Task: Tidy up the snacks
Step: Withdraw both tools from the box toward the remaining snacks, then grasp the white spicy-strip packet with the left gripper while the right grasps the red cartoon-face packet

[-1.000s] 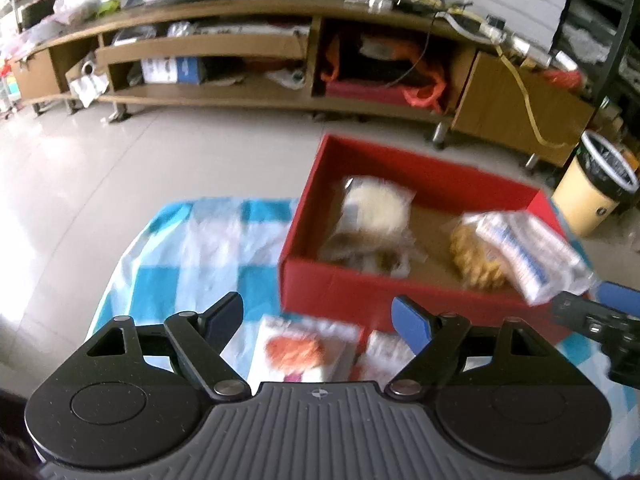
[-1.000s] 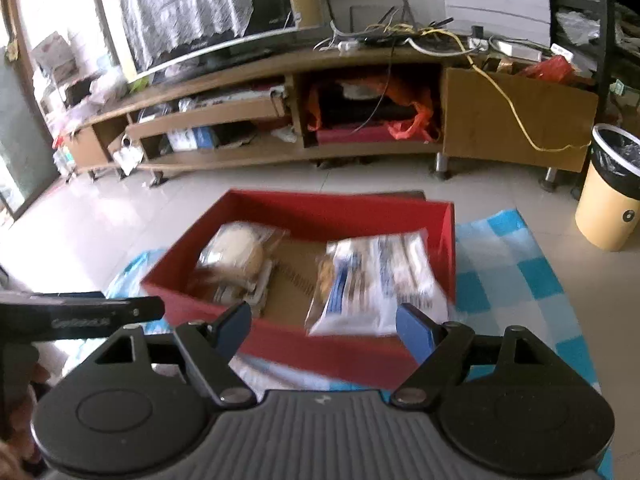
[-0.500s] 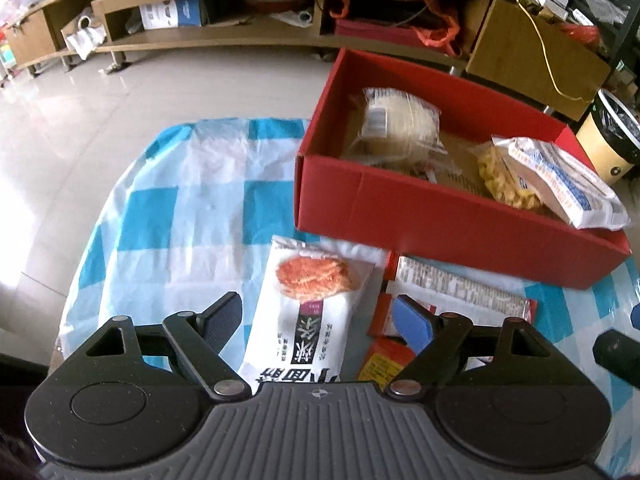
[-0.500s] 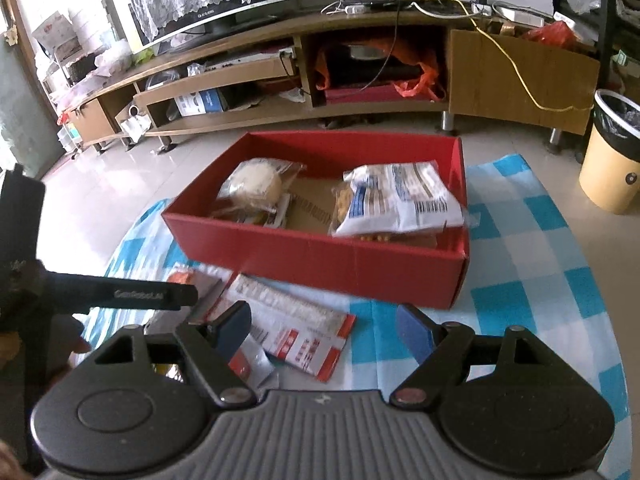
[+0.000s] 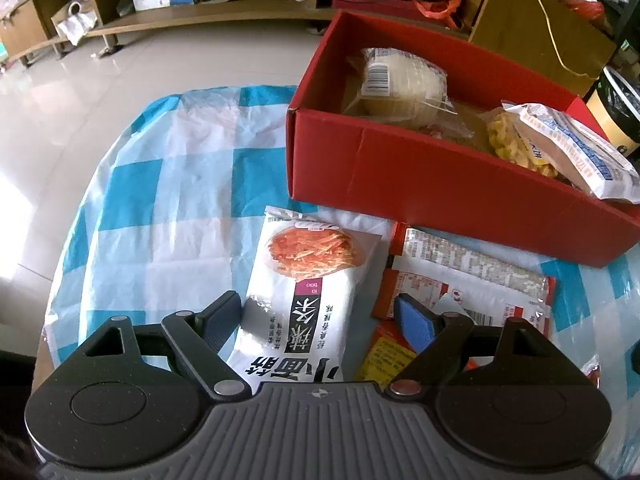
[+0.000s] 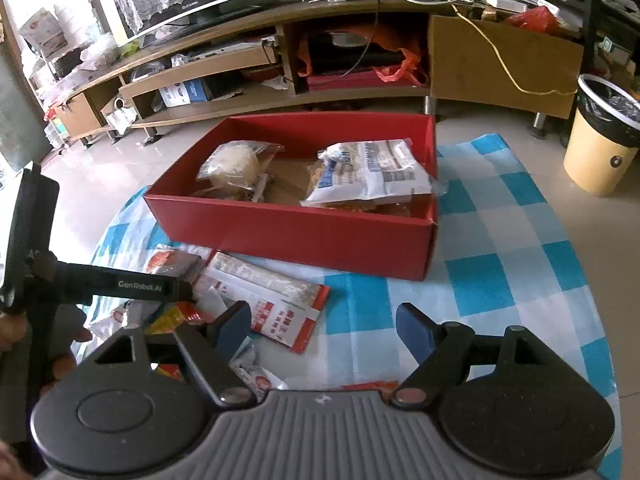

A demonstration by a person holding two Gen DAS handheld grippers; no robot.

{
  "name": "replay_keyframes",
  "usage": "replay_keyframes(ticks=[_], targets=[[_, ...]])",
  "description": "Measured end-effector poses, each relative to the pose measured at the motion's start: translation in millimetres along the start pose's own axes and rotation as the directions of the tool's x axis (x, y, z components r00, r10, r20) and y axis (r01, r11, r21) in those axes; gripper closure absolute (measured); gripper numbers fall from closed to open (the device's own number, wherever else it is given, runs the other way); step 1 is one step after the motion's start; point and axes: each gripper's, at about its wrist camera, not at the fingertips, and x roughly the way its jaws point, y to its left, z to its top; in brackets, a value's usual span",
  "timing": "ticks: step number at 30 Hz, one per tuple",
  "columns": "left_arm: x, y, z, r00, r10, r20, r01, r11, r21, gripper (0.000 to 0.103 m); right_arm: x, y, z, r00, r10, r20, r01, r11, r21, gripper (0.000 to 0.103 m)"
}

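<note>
A red box (image 5: 400,168) (image 6: 300,236) stands on the checked cloth. It holds a clear bag of pale round crackers (image 5: 400,80) (image 6: 232,164) and a blue-and-white bag (image 5: 576,148) (image 6: 372,168) lying over yellow snacks. In front of the box lie a white packet with an orange shredded picture (image 5: 308,280), a flat red-and-white packet (image 5: 468,272) (image 6: 272,296) and a small yellow-red packet (image 5: 388,356) (image 6: 176,314). My left gripper (image 5: 318,318) is open, low over the white packet, one finger on each side of it. My right gripper (image 6: 324,330) hangs open above the cloth, beside the red-and-white packet.
The blue-and-white checked cloth (image 5: 180,184) (image 6: 500,240) covers a round table. Behind it, across a tiled floor, runs a long wooden TV bench (image 6: 360,92). A yellow bin (image 6: 600,140) stands at the right. A person's hand (image 6: 60,368) holds the left gripper's handle.
Both grippers have tilted downward, bringing the loose packets in front of the box into view. The left one has sunk toward the white packet. Both stayed open.
</note>
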Motion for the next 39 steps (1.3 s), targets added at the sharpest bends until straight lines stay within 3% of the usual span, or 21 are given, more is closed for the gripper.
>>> replay_keyframes(ticks=[8,13,17,22,24,25,26,34,39], targets=[[-8,3,-7,1.0,0.008,0.002,-0.008,1.0,0.016,0.043,-15,-29,-20,0.998,-0.058,-0.033,0.059,0.997,0.049,0.027],[-24,8,-24,1.0,0.002,0.005,-0.002,1.0,0.003,0.05,-15,-38,-40,0.994,-0.052,-0.096,0.06,0.995,0.083,0.027],[-42,20,-38,1.0,-0.027,0.015,0.027,0.999,-0.035,0.058,-2,-26,-49,0.989,-0.03,-0.147,0.036,0.999,0.041,0.027],[-58,33,-55,0.998,-0.058,0.008,0.058,0.997,-0.041,0.058,13,-15,-56,0.979,-0.042,-0.198,0.04,0.999,-0.014,0.027],[-58,36,-61,0.998,-0.057,-0.002,0.057,0.998,-0.03,0.042,16,-15,-59,0.976,-0.054,-0.21,0.05,0.999,-0.022,0.027],[-57,37,-62,0.999,-0.047,-0.002,0.047,0.998,-0.034,0.025,17,-16,-60,0.975,-0.062,-0.214,0.058,0.998,-0.026,0.027],[-57,38,-63,0.999,-0.039,0.002,0.039,0.999,-0.032,0.018,17,-18,-60,0.974,-0.07,-0.216,0.066,0.997,-0.027,0.027],[-39,38,-61,0.999,-0.038,-0.023,0.037,0.998,-0.049,0.017,27,-17,-67,0.968,-0.069,-0.242,0.058,0.997,-0.049,0.025],[-40,39,-63,0.998,-0.063,-0.022,0.062,0.996,-0.066,0.036,29,-15,-67,0.97,-0.085,-0.226,0.067,0.994,-0.086,0.03]])
